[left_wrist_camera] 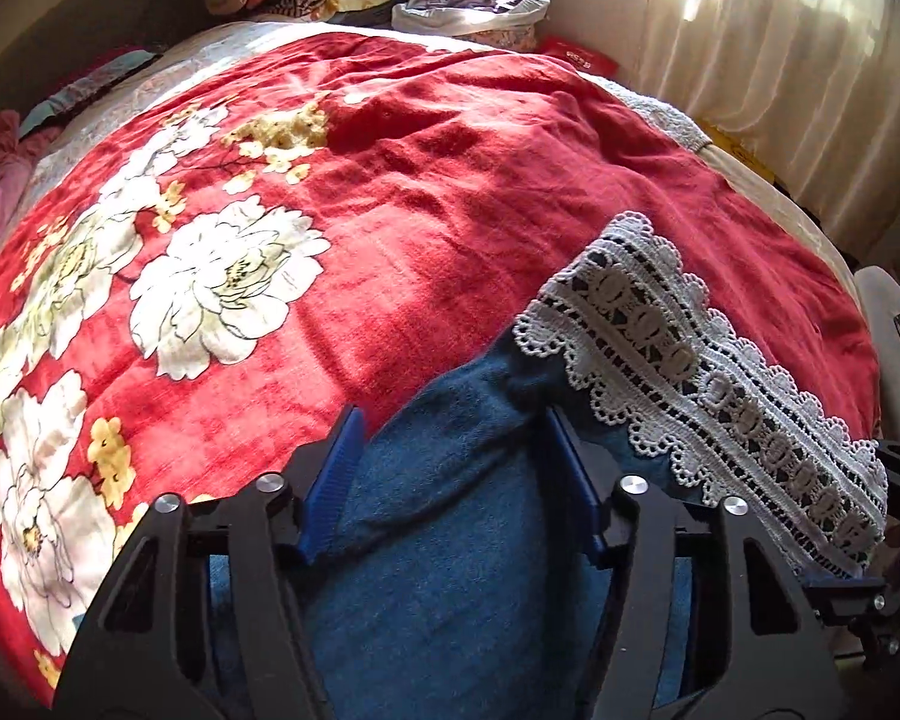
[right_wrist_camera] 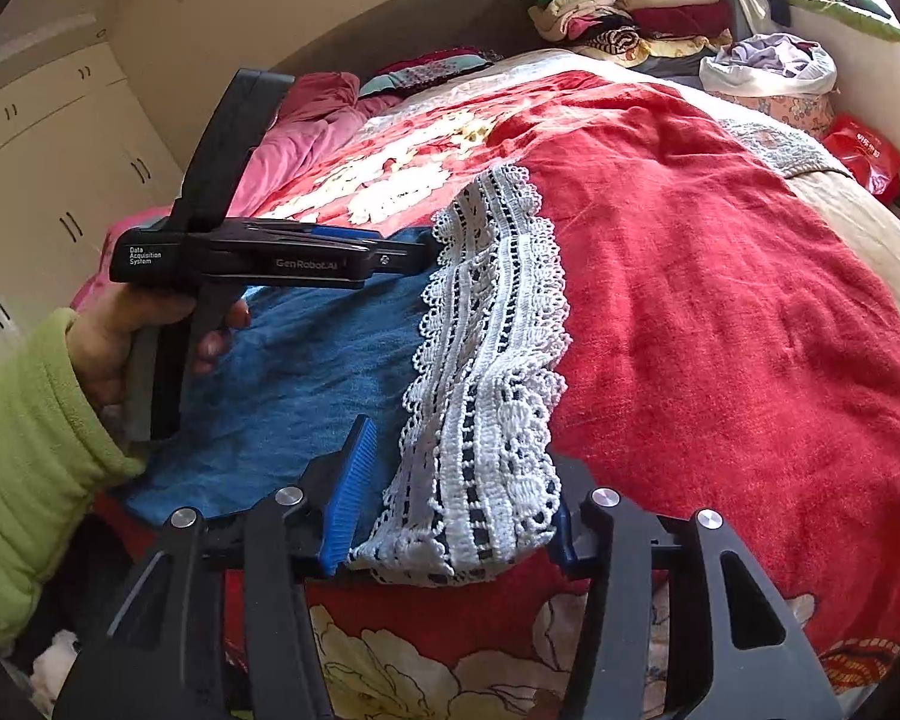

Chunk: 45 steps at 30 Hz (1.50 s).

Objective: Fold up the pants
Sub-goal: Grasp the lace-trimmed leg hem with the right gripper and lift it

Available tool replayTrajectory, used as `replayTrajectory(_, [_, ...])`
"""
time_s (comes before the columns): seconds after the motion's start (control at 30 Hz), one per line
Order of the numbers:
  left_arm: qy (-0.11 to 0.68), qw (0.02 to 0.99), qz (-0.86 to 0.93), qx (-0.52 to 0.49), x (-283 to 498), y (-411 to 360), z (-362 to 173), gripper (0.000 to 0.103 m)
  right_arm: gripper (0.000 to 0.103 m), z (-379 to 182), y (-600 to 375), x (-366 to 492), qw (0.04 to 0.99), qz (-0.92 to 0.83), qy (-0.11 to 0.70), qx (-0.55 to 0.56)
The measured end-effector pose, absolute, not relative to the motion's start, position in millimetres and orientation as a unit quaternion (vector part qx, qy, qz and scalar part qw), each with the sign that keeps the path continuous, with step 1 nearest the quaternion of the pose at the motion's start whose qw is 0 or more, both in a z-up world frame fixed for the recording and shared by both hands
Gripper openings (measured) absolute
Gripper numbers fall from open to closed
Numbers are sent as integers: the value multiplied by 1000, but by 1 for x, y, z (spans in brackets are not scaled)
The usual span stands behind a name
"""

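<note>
— Lying across the near part of the bed, the blue pants (right_wrist_camera: pixel 306 372) are spread on the red floral blanket (right_wrist_camera: pixel 720 312), with a band of white lace trim (right_wrist_camera: pixel 492 360) along the cuff end.

— Where is the lace relative to the denim?

— It runs along the right side of the blue cloth in the right wrist view, from the far edge down to the near one. In the left wrist view the same lace trim (left_wrist_camera: pixel 690 372) slants off to the right of the blue pants (left_wrist_camera: pixel 450 540).

— What are the grippers doing?

— The left gripper (left_wrist_camera: pixel 453 468) straddles a raised fold of blue fabric, its blue pads on either side of it; the jaws sit partly closed, though I cannot tell if the pads press the cloth. The right gripper (right_wrist_camera: pixel 459 516) has the near end of the lace bunched between its pads, which hug both sides of it, so it appears gripped.

— Anything of the person?

— A hand (right_wrist_camera: pixel 126 336) in a green sleeve (right_wrist_camera: pixel 30 468) holds the left gripper's handle, seen from the right wrist camera.

— And around the bed?

— Folded clothes (right_wrist_camera: pixel 624 6) are stacked at the far end, beside a white basket (right_wrist_camera: pixel 768 69) of laundry. A pink quilt (right_wrist_camera: pixel 306 132) lies by the far left edge, cream cupboards (right_wrist_camera: pixel 48 180) stand beyond, and a pale curtain (left_wrist_camera: pixel 768 60) hangs on the window side.
</note>
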<state>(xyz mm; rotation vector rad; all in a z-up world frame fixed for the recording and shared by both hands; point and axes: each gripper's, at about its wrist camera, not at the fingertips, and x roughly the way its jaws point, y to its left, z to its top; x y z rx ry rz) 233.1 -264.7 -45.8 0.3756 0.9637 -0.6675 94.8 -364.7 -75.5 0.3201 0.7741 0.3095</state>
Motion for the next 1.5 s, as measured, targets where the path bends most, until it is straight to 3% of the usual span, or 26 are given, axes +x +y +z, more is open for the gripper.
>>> replayTrajectory(0.13, [451, 807, -326, 196, 231, -271, -51, 40, 47, -82, -362, 105, 896, 157, 378, 172])
replayTrajectory(0.2, [453, 806, -334, 185, 230, -269, -52, 32, 31, -81, -358, 108, 896, 163, 376, 170])
replayTrajectory(0.23, [451, 806, -334, 187, 229, -269, -51, 29, 28, -80, -356, 109, 896, 168, 375, 168])
replayTrajectory(0.3, [452, 807, -331, 187, 226, -269, -50, 18, 26, -77, -351, 110, 896, 174, 374, 165])
replayTrajectory(0.5, [454, 815, -336, 132, 228, -251, -44, 5, 25, -60, -331, 109, 901, 193, 361, 144])
replayTrajectory(0.87, [425, 844, -329, -2, 219, -158, -8, 3, 25, -19, -247, 112, 910, 247, 329, 40])
replayTrajectory(0.97, [433, 852, -294, -34, 219, -118, -9, 8, 25, -21, -213, 113, 905, 267, 332, 3])
replayTrajectory(1.03, [439, 860, -257, -47, 215, -92, -8, 26, 25, -28, -191, 115, 899, 276, 339, -19])
replayTrajectory(1.07, [437, 863, -245, -60, 211, -77, -6, 41, 25, -32, -181, 116, 896, 280, 343, -31])
replayTrajectory(1.1, [432, 867, -236, -76, 207, -61, -4, 45, 26, -37, -172, 116, 894, 280, 348, -45])
replayTrajectory(1.4, [414, 868, -181, -205, 155, 38, -5, 61, 29, -51, -106, 92, 890, 281, 305, -191])
replayTrajectory(1.5, [412, 867, -176, -217, 146, 50, -7, 63, 35, -62, -85, 84, 880, 286, 302, -230])
